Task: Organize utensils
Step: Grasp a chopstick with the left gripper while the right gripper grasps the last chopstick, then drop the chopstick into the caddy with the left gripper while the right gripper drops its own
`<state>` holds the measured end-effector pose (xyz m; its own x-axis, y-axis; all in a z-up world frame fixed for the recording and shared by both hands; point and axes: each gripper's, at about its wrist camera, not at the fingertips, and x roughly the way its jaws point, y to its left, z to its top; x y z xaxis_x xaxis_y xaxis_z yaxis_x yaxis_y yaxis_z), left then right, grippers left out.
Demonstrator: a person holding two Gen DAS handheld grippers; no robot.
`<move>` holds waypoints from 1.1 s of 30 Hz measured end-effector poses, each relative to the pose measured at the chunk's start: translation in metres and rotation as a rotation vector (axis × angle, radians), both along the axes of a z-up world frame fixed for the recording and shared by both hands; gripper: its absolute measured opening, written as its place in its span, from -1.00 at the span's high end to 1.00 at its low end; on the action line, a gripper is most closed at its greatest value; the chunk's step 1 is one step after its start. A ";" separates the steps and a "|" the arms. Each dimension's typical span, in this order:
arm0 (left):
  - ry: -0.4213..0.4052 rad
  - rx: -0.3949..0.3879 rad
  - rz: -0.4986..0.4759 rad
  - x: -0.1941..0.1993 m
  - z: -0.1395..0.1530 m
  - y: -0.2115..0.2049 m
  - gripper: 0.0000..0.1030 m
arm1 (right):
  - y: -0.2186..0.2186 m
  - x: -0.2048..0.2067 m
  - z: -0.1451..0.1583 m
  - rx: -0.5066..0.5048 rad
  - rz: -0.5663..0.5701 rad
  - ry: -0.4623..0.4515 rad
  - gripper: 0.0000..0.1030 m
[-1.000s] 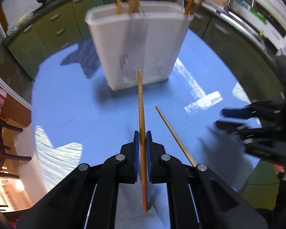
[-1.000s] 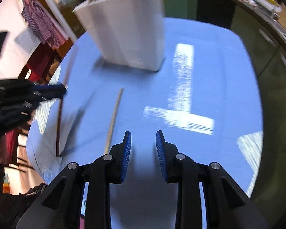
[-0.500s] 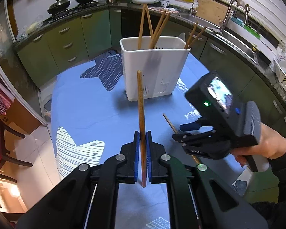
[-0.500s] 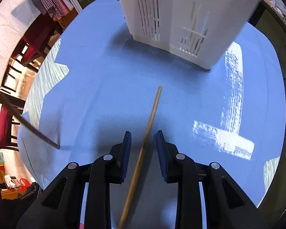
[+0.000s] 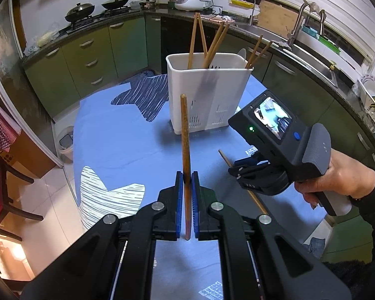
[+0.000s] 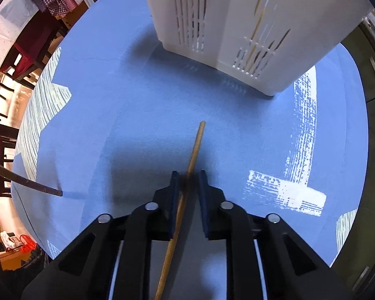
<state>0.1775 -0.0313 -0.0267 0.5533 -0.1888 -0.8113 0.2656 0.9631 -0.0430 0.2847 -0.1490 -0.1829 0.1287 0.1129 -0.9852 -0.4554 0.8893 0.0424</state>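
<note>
Your left tongs (image 5: 187,182) are clamped on one dark chopstick (image 5: 184,140), raised above the blue counter (image 5: 127,147); only this view shows six chopsticks standing in the white utensil holder (image 5: 207,95). Your right tongs (image 6: 189,182) stand apart, straddling one pale chopstick (image 6: 195,147) lying flat on the counter.

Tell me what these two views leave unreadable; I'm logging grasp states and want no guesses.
- Right gripper: whether its pads already touch the light chopstick is unclear in the right wrist view; in the left wrist view its own body hides them.
- White holder: rim cut off by the right wrist view's top edge.
- Dark chopstick: left gripper covers its lower part.
</note>
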 end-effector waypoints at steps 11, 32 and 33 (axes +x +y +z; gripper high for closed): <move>-0.013 0.005 0.000 -0.003 0.004 0.000 0.87 | -0.015 -0.011 0.015 0.076 0.003 -0.053 0.88; -0.063 0.006 0.007 -0.008 0.029 -0.001 0.87 | -0.093 -0.103 0.144 0.368 -0.010 -0.316 0.88; -0.065 0.006 0.006 -0.009 0.030 -0.001 0.87 | -0.095 -0.104 0.147 0.372 -0.011 -0.323 0.88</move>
<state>0.1690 -0.0319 0.0038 0.6060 -0.1804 -0.7747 0.2617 0.9649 -0.0199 0.1809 -0.2442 -0.0362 0.4240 0.4460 -0.7882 -0.4879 0.8457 0.2161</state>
